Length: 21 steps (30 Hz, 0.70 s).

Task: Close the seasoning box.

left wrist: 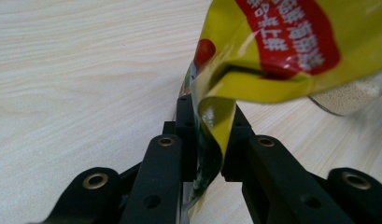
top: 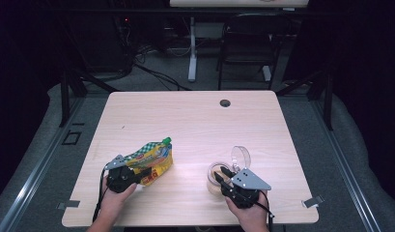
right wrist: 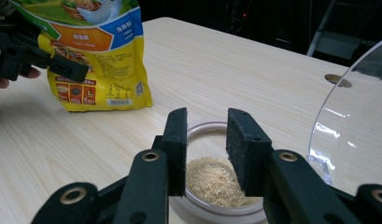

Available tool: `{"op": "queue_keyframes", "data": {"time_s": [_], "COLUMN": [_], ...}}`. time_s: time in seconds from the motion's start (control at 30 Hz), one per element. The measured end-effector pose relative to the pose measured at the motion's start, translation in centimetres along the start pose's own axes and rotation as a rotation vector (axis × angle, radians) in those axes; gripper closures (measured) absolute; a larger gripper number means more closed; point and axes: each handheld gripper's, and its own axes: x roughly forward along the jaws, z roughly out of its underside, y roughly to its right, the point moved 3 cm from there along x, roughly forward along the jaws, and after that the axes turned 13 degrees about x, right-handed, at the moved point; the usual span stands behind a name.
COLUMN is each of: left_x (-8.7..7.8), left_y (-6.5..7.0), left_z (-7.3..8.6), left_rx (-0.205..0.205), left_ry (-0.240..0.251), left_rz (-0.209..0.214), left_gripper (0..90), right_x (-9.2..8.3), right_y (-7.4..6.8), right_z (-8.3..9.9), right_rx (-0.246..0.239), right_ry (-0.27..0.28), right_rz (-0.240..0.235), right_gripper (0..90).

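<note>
Left of the jar (top: pixel 217 177) and near it, the left gripper (top: pixel 137 173) is clamped on the bottom edge of the yellow pouch (top: pixel 151 162) — green cap (top: pixel 166 141) pointing away from the person. The jar sits on the table (top: pixel 185 121), holding pale granules (right wrist: pixel 215 181), clear lid (top: pixel 241 157) tipped up at its far side. The right gripper (top: pixel 223 178) straddles the jar's near rim — jaws apart, gripping nothing.

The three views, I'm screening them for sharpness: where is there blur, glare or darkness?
High view: table evenly lit, surroundings dark, soft overall. Left gripper view: yellow pouch blurred up close, shiny highlights on its foil. Right gripper view: clear lid catches glare; granules in the jar reasonably sharp.
</note>
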Motion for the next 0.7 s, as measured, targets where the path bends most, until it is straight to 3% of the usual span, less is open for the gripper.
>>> {"op": "queue_keyframes", "data": {"time_s": [0.47,0.7], "left_x": [-0.60,-0.98], "left_y": [0.15,0.17], "left_z": [0.18,0.15], "left_rx": [-0.002,-0.010], "left_ry": [0.015,0.035], "left_rz": [-0.016,-0.032], "left_gripper": [71.9,60.0], "right_x": [0.32,0.39], "right_y": [-0.17,-0.23], "right_z": [-0.07,-0.06], "right_rx": [-0.006,-0.008], "right_ry": [-0.001,-0.001], "right_rz": [-0.008,-0.013], "right_gripper": [68.2,67.8]}}
